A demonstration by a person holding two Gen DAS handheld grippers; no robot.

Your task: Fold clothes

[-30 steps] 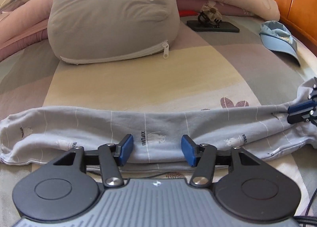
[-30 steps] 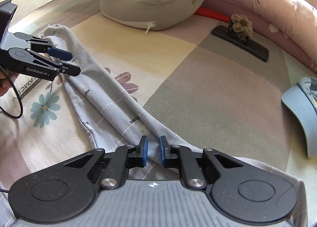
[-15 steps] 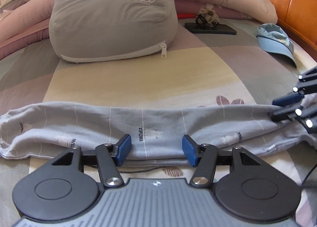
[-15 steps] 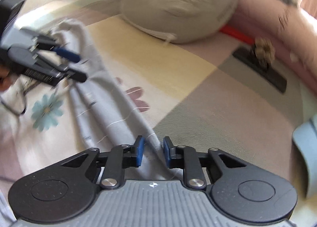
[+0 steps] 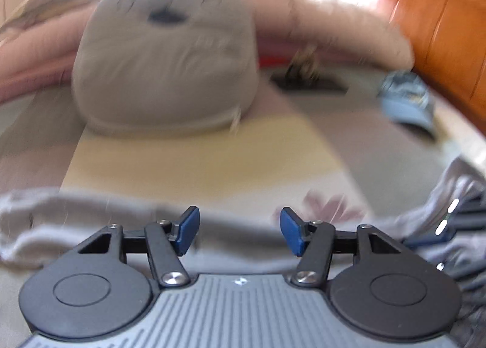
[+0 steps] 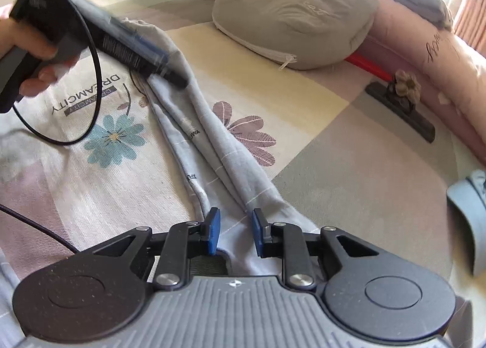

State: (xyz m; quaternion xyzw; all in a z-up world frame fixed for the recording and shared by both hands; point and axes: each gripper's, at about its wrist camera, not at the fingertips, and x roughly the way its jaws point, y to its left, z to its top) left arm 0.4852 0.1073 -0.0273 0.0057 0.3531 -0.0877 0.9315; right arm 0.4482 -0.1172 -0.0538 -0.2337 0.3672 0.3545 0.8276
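Grey cotton, a long narrow garment (image 6: 212,141) already doubled lengthwise, lies across the patterned bedsheet (image 6: 349,141), running from the near right end up to the far left. The right gripper (image 6: 234,232) straddles the near end; its jaws have just been opening, the blue pads stand clear of the fabric between them, and nothing is held. The left gripper (image 5: 240,229) hovers over the strip's middle, jaws apart and empty; that view is blurred. To fold well, I judge each gripper should take both layers together at a seam, lift only enough to clear the sheet, carry one end squarely over the other, and keep off the grey cushion (image 6: 297,8) beyond.
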